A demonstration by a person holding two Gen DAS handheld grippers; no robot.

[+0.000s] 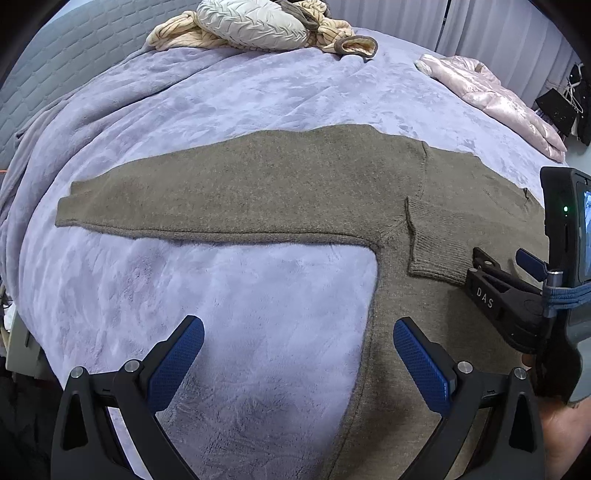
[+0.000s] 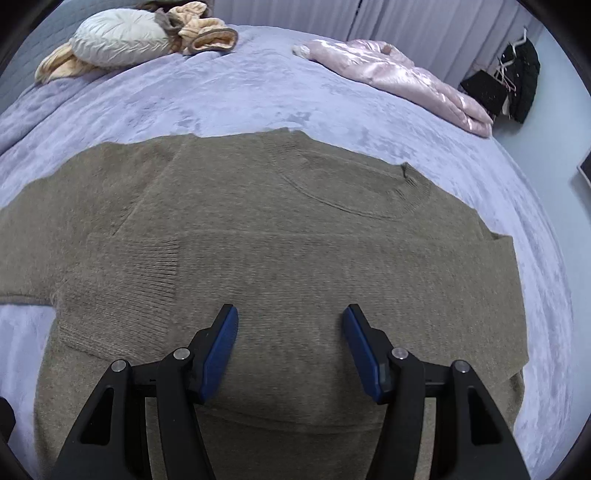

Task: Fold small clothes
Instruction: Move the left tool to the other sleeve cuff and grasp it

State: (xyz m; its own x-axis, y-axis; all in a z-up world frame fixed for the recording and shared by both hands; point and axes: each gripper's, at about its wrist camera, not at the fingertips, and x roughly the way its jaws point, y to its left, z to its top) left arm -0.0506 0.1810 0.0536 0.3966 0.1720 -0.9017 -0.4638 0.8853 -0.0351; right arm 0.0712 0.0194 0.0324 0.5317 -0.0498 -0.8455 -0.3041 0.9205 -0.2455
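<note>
A brown knit sweater lies flat on the lilac bed blanket. Its left sleeve stretches out to the left. The right sleeve is folded across the chest, with its ribbed cuff lying on the body. My left gripper is open and empty, over the sweater's left side edge below the armpit. My right gripper is open and empty above the sweater's body. It also shows at the right of the left wrist view.
A cream pillow and striped beige clothes lie at the head of the bed. A pink shiny jacket lies at the far right. Dark clothes on hangers are beyond the bed. White curtains hang behind.
</note>
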